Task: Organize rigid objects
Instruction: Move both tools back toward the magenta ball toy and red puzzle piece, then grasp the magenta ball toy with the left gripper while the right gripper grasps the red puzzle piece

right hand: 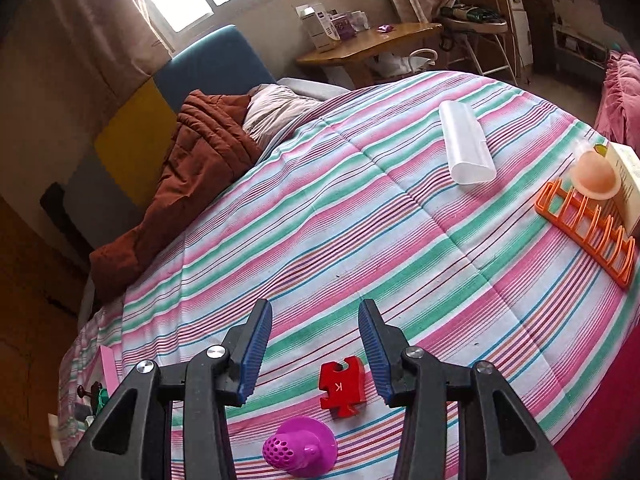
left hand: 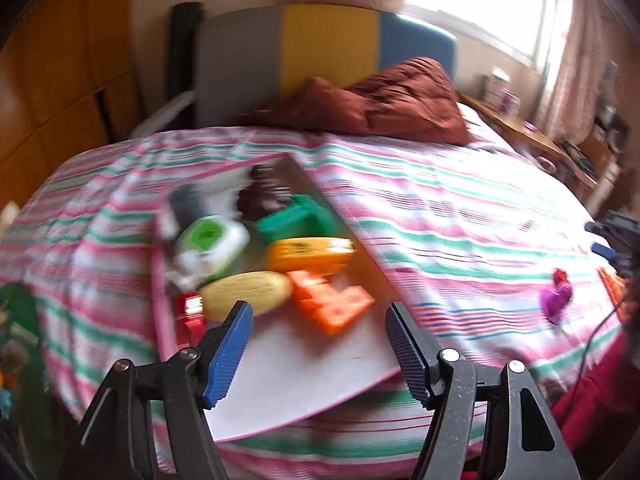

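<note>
My left gripper [left hand: 319, 312] hangs open over a shallow white box [left hand: 304, 368] with a pink rim, which lies on the striped bed. Blurred toys fill the box: a yellow oval [left hand: 246, 290], an orange block piece [left hand: 332, 304], an orange-yellow case [left hand: 308, 254], a green block [left hand: 298, 216], a green-and-white item [left hand: 212, 240] and a red piece [left hand: 190, 314]. My right gripper [right hand: 315, 308] is open above the bedspread. A red puzzle piece marked K [right hand: 342, 386] lies flat below its fingers, untouched. A magenta perforated toy [right hand: 300, 450] sits just nearer.
A translucent white case [right hand: 466, 144] lies further up the bed. An orange rack [right hand: 588, 224], a peach dome [right hand: 594, 178] and a carton [right hand: 628, 184] sit at the right edge. A brown quilt [right hand: 192, 168] is bunched by the headboard. A wooden desk [right hand: 368, 46] stands beyond.
</note>
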Available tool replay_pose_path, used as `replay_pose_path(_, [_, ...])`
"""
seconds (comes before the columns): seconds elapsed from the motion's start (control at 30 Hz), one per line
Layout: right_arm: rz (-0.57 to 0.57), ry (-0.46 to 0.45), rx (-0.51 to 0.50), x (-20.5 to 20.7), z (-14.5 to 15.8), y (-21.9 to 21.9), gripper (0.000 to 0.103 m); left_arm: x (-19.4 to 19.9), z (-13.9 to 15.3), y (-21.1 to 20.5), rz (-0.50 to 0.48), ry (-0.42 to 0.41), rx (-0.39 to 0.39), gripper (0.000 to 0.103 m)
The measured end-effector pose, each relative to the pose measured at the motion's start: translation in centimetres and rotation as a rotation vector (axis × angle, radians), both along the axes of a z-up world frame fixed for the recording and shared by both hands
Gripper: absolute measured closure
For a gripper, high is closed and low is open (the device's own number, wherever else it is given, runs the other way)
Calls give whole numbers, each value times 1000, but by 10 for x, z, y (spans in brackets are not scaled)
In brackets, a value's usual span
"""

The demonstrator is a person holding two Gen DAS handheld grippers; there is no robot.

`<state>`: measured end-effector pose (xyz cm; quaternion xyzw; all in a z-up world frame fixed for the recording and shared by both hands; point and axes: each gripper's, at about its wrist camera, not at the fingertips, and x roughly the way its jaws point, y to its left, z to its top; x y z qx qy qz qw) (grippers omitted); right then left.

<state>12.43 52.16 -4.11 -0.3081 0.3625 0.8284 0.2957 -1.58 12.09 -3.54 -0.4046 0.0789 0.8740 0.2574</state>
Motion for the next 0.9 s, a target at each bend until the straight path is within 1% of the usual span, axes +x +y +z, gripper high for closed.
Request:
replay_pose_path(0.07, [0, 6, -2, 0, -1, 0, 58, 4, 0, 20, -53, -2, 12, 34])
replay_pose_path(0.17, [-13, 34, -15, 6, 0, 1, 58, 12, -3, 61, -178, -1, 17, 34])
replay_pose_path(0.2, [-18, 42, -20, 7, 0, 2, 58, 18, -6, 79, -241, 3, 12, 34])
replay_pose_path(0.33, [-35, 60, -35, 11, 0, 5, 58, 40, -16, 138, -463, -27, 35, 34])
replay_pose_path(0.43, [-34, 65, -43, 12, -1, 6, 58, 54, -24, 174, -590, -67, 62, 34])
replay_pose_path(0.53, [-36, 67, -45, 12, -1, 7, 58, 68, -32, 205, -682, -81, 52, 35])
replay_pose_path(0.6, [-47, 75, -57, 15, -2, 9, 58, 74, -36, 221, -725, -99, 50, 36])
replay_pose_path(0.67, [-61, 82, -75, 17, -5, 12, 58, 79, -40, 235, -742, -98, 44, 37])
replay_pose_path(0.83, [-75, 86, -107, 18, -10, 17, 58, 82, -53, 258, -732, -102, 42, 38])
replay_pose_path(0.87, [-76, 83, -112, 18, -11, 17, 58, 81, -56, 262, -733, -100, 38, 41])
replay_pose_path(0.9, [-76, 85, -116, 18, -11, 17, 58, 82, -60, 268, -728, -93, 27, 51])
